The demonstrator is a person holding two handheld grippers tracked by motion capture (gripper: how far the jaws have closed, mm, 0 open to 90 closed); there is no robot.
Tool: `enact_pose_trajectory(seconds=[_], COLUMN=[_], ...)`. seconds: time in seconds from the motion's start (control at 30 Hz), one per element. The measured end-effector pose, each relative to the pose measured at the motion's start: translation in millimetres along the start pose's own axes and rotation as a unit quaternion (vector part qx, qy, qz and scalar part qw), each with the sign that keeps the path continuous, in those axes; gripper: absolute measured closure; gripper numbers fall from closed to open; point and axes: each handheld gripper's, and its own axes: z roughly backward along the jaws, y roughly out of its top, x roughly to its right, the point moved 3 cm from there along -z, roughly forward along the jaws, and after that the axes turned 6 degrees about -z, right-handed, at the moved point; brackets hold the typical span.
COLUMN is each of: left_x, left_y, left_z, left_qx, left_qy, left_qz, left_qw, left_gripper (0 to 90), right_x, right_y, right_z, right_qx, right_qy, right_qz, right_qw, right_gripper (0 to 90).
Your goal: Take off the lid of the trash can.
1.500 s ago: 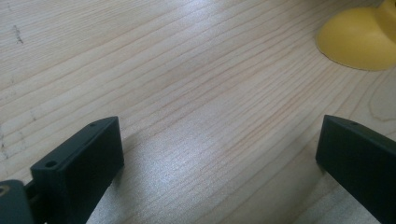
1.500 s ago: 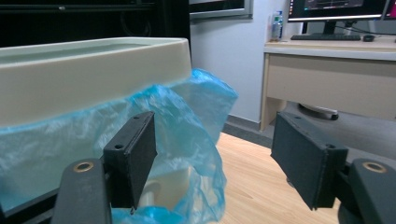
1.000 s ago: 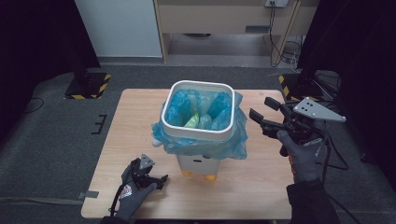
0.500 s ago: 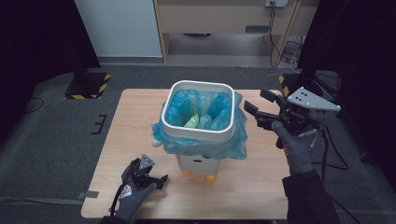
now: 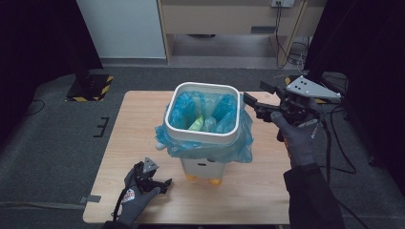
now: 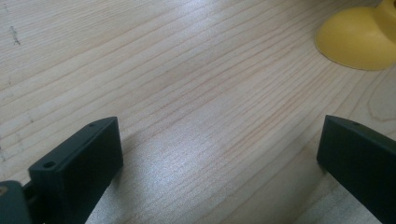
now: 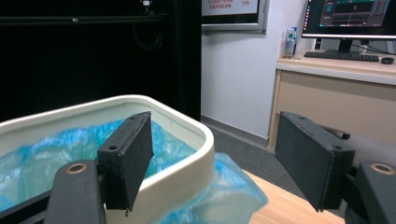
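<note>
Right tongs [image 5: 256,97] spread, now nearer bin rim [image 5: 203,135] — left tongs [image 5: 161,183] spread, unmoved on table [image 5: 138,124]

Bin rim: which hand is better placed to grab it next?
Right. Its tongs are open and level with the bin rim, just beside its right edge. The left tongs sit low on the table by the bin's foot.

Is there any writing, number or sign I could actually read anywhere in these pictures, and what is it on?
"119": on the red-and-white wall sign, seen in the right gripper view; the line of text above it is too blurred to read.
Monitor: on-screen text too small to read.
Bottle: label too small to read.
Glove on the left hand: red-and-white logo, unreadable.
White bin: no writing seen.
</note>
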Motion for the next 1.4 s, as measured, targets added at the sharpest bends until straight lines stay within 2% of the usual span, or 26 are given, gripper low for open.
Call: enact_pose_trajectory(seconds=[0.13, 0.5, 1.03, 1.4], left_x=[0.0, 0.0, 0.0, 0.0], left_y=[0.0, 0.0, 0.0, 0.0], left_z=[0.0, 0.0, 0.0, 0.0], left_qx=[0.000, 0.000, 0.000, 0.000], left_qy=[0.000, 0.000, 0.000, 0.000], left_qz=[0.000, 0.000, 0.000, 0.000], left_qw=[1.0000, 1.0000, 1.0000, 1.0000], left_gripper=[0.0, 0.0, 0.0, 0.0], right_x=[-2.8, -9.0, -10.2, -17.9], right_y=[3.6, 8.8, 4.2, 6.7], right_z=[-9.0, -23.3, -39.2, -51.0], right_qx=[-0.002, -0.002, -0.005, -0.014], right_qy=[0.008, 0.015, 0.020, 0.022], right_qz=[-0.006, -0.002, -0.010, 0.001], right_qw=[0.9999, 0.9999, 0.9997, 0.9996], right_gripper=[27.5, 27.2, 27.0, 27.1])
